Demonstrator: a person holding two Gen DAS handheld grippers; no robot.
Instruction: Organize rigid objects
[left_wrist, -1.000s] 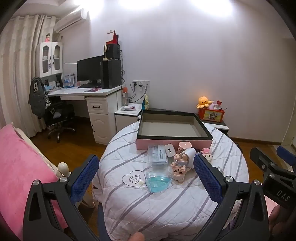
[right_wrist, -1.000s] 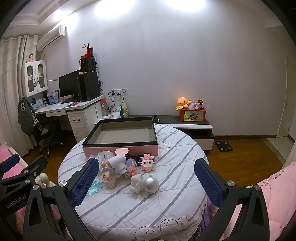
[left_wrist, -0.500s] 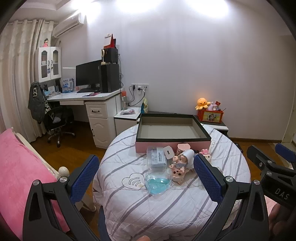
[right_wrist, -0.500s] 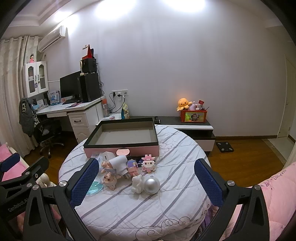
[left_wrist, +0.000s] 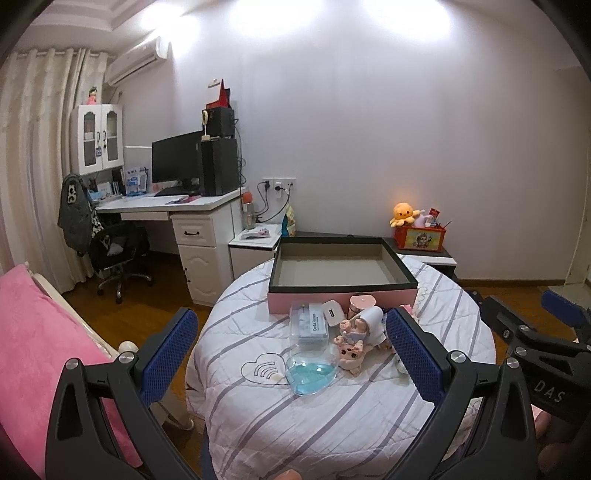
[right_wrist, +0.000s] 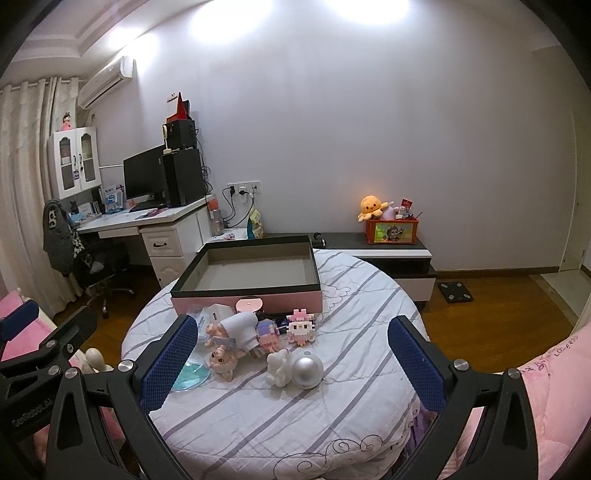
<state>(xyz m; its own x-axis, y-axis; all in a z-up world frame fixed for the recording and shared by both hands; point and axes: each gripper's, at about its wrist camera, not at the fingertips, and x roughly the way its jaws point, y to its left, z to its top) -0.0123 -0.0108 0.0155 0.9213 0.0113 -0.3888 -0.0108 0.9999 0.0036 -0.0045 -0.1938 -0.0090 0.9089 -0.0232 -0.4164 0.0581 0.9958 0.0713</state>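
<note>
A round table (right_wrist: 332, 417) under a striped white quilt fills the foreground of both wrist views. At its far side sits a large shallow box (right_wrist: 247, 299), pink-walled with a black rim, and it looks empty. In front of the box's near wall lies a cluster of small rigid things: a clear plastic case (left_wrist: 309, 326) with a printed label, a white hooded figurine (right_wrist: 240, 326) lying on its side, a pink pig figurine (right_wrist: 223, 358), two pink block-built figures (right_wrist: 301, 326), a silver ball (right_wrist: 306, 369) touching a small white figurine (right_wrist: 279, 367), a white charger plug (left_wrist: 331, 313) and a flat blue heart-shaped piece (left_wrist: 312, 373).

Judging from this, the sorting has not begun: nothing is in the box and neither tool holds anything. The left gripper (left_wrist: 291, 350) and the right gripper (right_wrist: 291, 362) both hang above the near part of the table with their blue pads spread wide and nothing between them. The cluster lies ahead of both, between the tongs and the box, well short of contact.

The next move probably calls for lowering one gripper onto a single item at the cluster's near edge. The silver ball looks likely to roll if nudged, so closing squarely across its middle would be safer. The blue heart lies flat and offers little to pinch.
</note>
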